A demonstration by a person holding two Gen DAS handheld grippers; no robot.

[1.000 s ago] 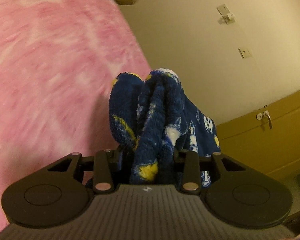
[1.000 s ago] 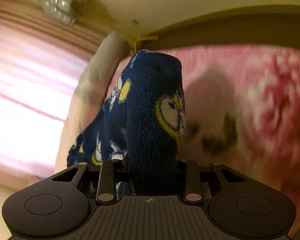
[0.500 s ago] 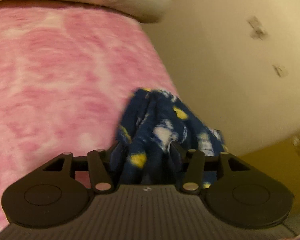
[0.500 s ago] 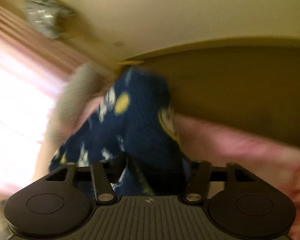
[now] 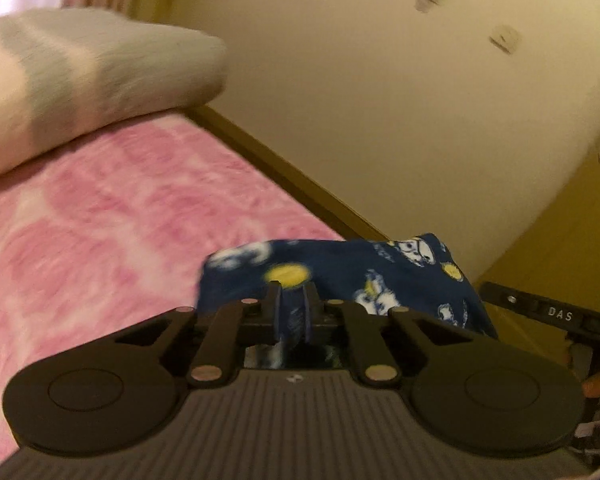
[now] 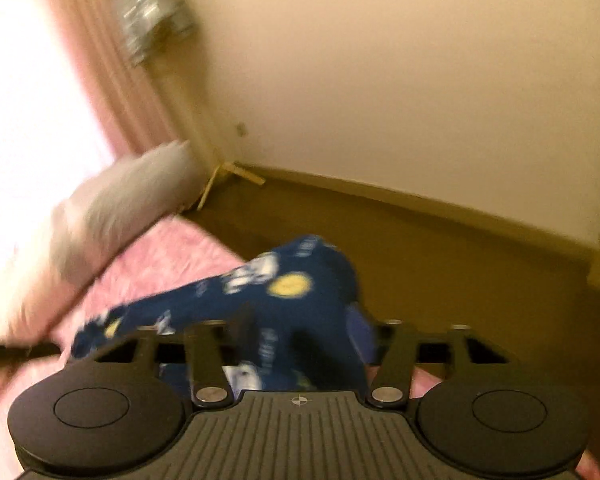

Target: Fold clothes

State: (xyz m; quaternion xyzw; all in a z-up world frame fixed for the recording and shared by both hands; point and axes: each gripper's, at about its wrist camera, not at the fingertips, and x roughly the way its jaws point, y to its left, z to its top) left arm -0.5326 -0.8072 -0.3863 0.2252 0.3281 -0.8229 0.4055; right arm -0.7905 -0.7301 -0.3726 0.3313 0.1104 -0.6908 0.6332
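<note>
A dark blue fleece garment (image 5: 356, 268) with white and yellow cartoon prints is stretched between my two grippers above a pink bed. My left gripper (image 5: 294, 300) is shut on one edge of it, the cloth pinched between the fingers. In the right wrist view the same garment (image 6: 284, 292) drapes over my right gripper (image 6: 296, 340), which is shut on another part of it; the fingertips are hidden by the cloth. The right gripper's body (image 5: 548, 314) shows at the right edge of the left wrist view.
A pink fuzzy blanket (image 5: 100, 232) covers the bed. A grey and white pillow (image 5: 80, 76) lies at its head, also in the right wrist view (image 6: 132, 196). A wooden bed frame (image 5: 284, 172) runs along a cream wall (image 5: 380, 100). Pink curtains (image 6: 112, 72) hang by a bright window.
Both grippers have swung upward and apart with the garment, so it now stretches out between them instead of hanging bunched. The views now face the pillow and wall.
</note>
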